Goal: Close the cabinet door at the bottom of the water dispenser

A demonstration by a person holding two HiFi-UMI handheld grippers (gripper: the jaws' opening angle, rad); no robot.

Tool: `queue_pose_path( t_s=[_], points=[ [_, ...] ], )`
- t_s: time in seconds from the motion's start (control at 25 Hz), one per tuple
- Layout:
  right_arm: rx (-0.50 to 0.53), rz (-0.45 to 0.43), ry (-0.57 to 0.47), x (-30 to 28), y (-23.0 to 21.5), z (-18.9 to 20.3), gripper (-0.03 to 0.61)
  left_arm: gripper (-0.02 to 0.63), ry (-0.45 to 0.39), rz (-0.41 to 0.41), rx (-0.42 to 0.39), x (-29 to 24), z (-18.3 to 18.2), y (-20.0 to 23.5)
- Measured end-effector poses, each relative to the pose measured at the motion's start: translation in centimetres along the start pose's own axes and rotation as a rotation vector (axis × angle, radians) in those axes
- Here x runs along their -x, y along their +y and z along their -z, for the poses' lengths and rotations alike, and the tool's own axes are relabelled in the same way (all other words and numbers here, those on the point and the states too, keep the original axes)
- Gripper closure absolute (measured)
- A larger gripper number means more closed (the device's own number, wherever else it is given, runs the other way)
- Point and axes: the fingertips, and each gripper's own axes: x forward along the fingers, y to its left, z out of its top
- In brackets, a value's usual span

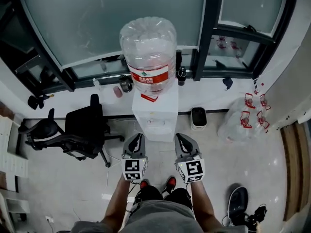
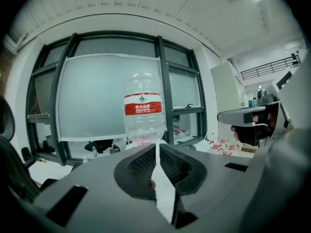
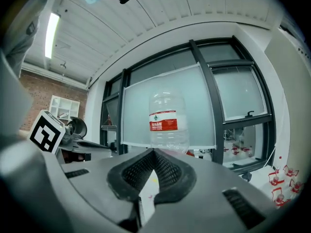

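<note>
In the head view the white water dispenser [image 1: 155, 115] stands against the window wall with a clear bottle [image 1: 148, 52], red-labelled, on top. Seen from above, its bottom cabinet door is hidden. My left gripper [image 1: 140, 136] and right gripper [image 1: 179, 136] hover side by side just in front of the dispenser, apart from it. Both are shut with nothing held. In the left gripper view the pads meet at the left gripper [image 2: 157, 145] below the bottle [image 2: 143, 113]. The right gripper view shows the right gripper [image 3: 154, 152] shut too, pointing at the bottle [image 3: 168, 123].
A black office chair [image 1: 82, 125] stands left of the dispenser. A small white bin [image 1: 198, 118] and a clear plastic bag [image 1: 243, 118] sit to its right. Small bottles line the windowsill [image 1: 107, 89]. The person's feet [image 1: 158, 183] are below the grippers.
</note>
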Motion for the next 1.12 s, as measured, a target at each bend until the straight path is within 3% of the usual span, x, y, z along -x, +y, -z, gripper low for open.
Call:
queue_pose_path(
  t_s=[0.4, 1.12],
  points=[
    [0.033, -0.072, -0.001, 0.1, 4.2, -0.8, 0.566, 0.571, -0.022, -0.053, 0.022, 3.4, -0.2, 2.0],
    [0.054, -0.038, 0.011, 0.7, 3.1, -0.5, 0.566, 0.571, -0.053, -0.014, 0.008, 3.1, -1.6, 0.7]
  ],
)
